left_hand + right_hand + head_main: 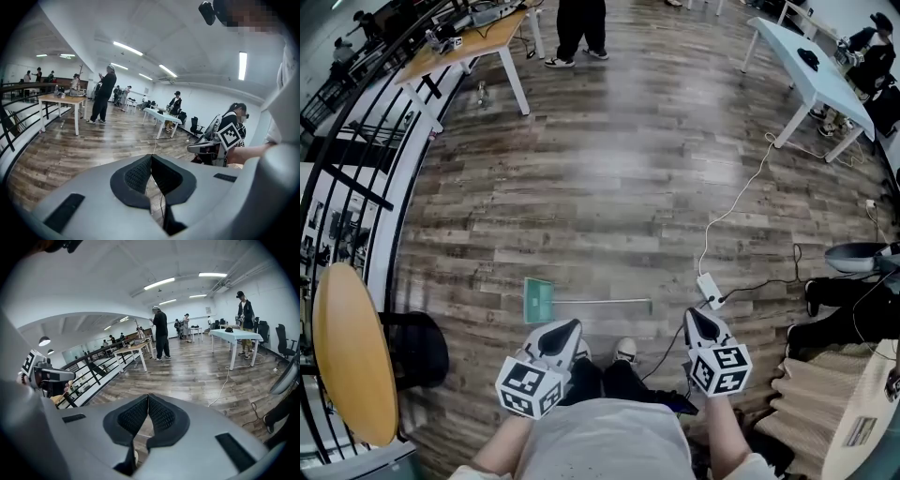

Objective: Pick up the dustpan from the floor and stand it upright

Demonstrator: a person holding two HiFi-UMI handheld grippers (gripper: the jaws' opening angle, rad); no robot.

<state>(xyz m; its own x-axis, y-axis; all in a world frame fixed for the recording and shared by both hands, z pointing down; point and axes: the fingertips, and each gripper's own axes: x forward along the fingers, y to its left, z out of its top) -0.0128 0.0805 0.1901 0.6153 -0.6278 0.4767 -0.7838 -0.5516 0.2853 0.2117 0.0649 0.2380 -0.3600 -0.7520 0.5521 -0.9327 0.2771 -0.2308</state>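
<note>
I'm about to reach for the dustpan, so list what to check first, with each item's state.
1. Dustpan in view, lying flat on the floor: ok.
2. Its handle free of clutter: ok.
3. Left gripper jaws apart for a grasp: not ok, shut.
4. Right gripper jaws apart: not ok, shut.
5. Both grippers empty: ok.
6. Power strip apart from the handle: ok, though near.

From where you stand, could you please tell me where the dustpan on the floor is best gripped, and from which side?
I would take the long thin handle, coming down from above with the jaws across it. The dustpan lies flat, its green end to the left, the handle running right toward the right gripper, which is shut and must open first.
</note>
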